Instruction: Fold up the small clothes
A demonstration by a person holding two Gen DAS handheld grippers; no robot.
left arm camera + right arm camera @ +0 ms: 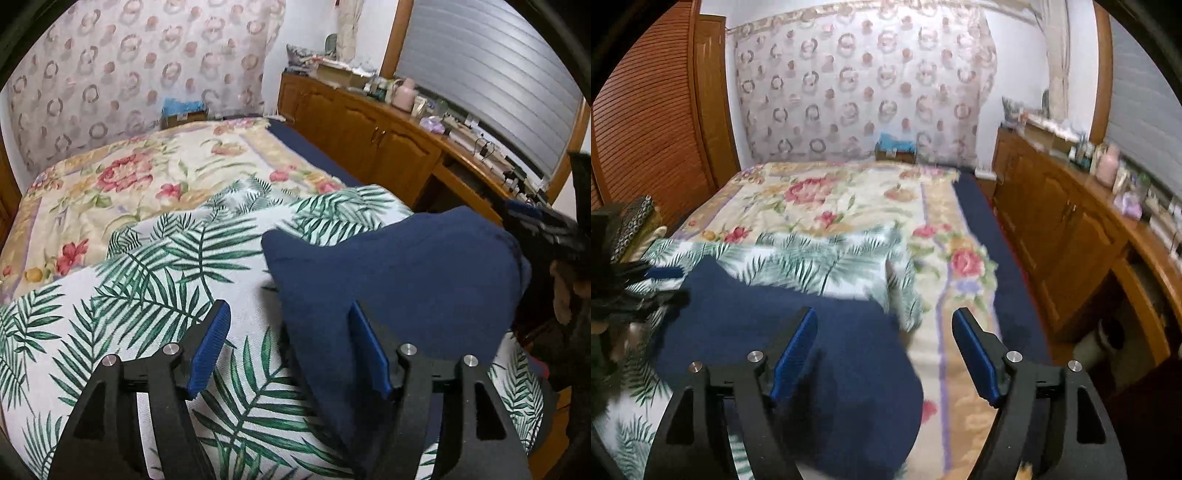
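My left gripper [290, 347] and right gripper [884, 350] both gape, holding nothing. The blue cloth [399, 266] lies humped on the leafy sheet [155, 280] (soft, floppy, light); I'd pinch its edges.

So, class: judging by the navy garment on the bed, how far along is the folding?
Done: the navy garment lies on the palm-leaf cloth, part doubled over. In hand: nothing; the left gripper and right gripper are open, neither pinching the fabric. Left: its edges are uneven and humped, so it probably needs flattening and further folds.
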